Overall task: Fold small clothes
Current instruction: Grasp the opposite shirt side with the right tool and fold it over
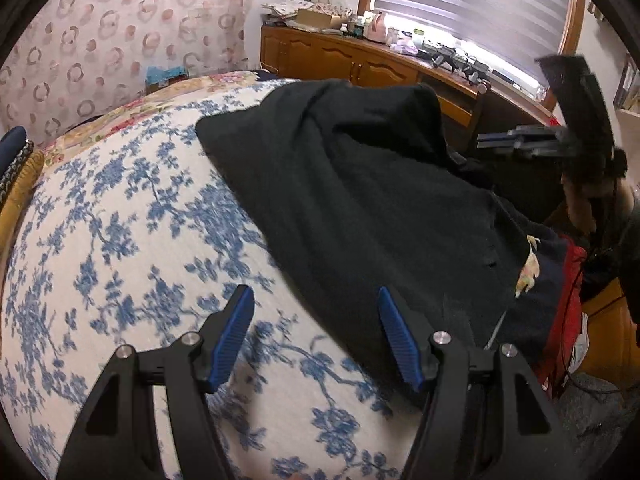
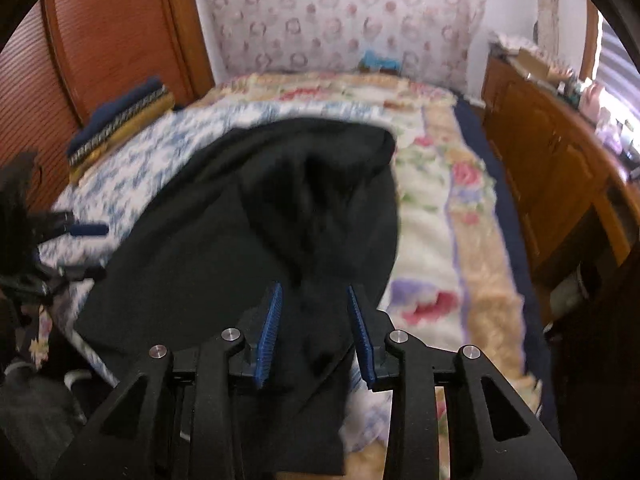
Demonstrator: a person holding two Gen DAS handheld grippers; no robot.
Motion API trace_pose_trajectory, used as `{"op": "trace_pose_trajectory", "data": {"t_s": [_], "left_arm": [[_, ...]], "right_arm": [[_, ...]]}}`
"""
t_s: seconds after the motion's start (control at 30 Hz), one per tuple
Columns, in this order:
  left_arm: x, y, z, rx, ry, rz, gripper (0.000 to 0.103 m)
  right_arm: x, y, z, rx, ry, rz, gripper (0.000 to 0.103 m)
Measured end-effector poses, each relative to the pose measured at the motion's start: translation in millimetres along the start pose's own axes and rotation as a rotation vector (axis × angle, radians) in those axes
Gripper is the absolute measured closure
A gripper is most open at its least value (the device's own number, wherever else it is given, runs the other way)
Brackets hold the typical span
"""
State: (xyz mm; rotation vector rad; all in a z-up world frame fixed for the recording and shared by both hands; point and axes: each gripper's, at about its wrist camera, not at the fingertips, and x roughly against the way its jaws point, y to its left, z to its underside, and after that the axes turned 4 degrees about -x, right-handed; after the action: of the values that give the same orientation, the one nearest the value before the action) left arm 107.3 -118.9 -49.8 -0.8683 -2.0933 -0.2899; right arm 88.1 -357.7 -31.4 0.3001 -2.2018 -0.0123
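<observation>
A black garment [image 1: 360,200] lies rumpled on the bed's blue-flowered sheet [image 1: 140,240]; it also shows in the right wrist view [image 2: 224,240]. My left gripper [image 1: 314,300] is open and empty, hovering at the garment's near left edge. My right gripper [image 2: 314,296] is open, with the garment's near part lying between and below its blue pads [image 2: 270,332], not pinched. The right gripper also appears at the left wrist view's upper right [image 1: 520,142]. The left gripper shows at the left edge of the right wrist view [image 2: 80,229].
A stack of folded clothes [image 2: 120,120] sits at the bed's far left by a wooden door [image 2: 100,40]. A floral blanket [image 2: 440,220] covers the bed's right side. A wooden cabinet [image 1: 340,56] with clutter stands under the window. Red cloth [image 1: 568,312] hangs at the bed's edge.
</observation>
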Motion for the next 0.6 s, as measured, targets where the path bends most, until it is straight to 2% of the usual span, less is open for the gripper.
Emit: {"op": "trace_pose_trajectory", "data": {"t_s": [0.1,0.17,0.2,0.4,0.6], "left_arm": [[-0.4,-7.6,4.4,-0.006,0.009,0.006,0.039],[-0.1,-11.6,6.8,-0.011,0.011,0.008,0.039],[-0.3,-12.2,7.1,-0.010,0.012,0.009,0.039],[8.0,-17.4,13.2,-0.003,-0.002,0.019,0.039],[4.1,-24.0,26.1,0.009,0.021,0.049,0.039]], "right_arm": [[-12.2,-3.4,10.2,-0.047,0.029,-0.004,0.078],[-11.9,-3.3,10.7,-0.041,0.018,-0.023,0.098],[-8.3,-2.5,12.5,-0.037,0.011,-0.032,0.100],[49.9,-12.1,34.2,-0.093,-0.081,-0.035,0.101],[38.4,-19.7,65.2,-0.144,-0.022,0.015,0.101]]}}
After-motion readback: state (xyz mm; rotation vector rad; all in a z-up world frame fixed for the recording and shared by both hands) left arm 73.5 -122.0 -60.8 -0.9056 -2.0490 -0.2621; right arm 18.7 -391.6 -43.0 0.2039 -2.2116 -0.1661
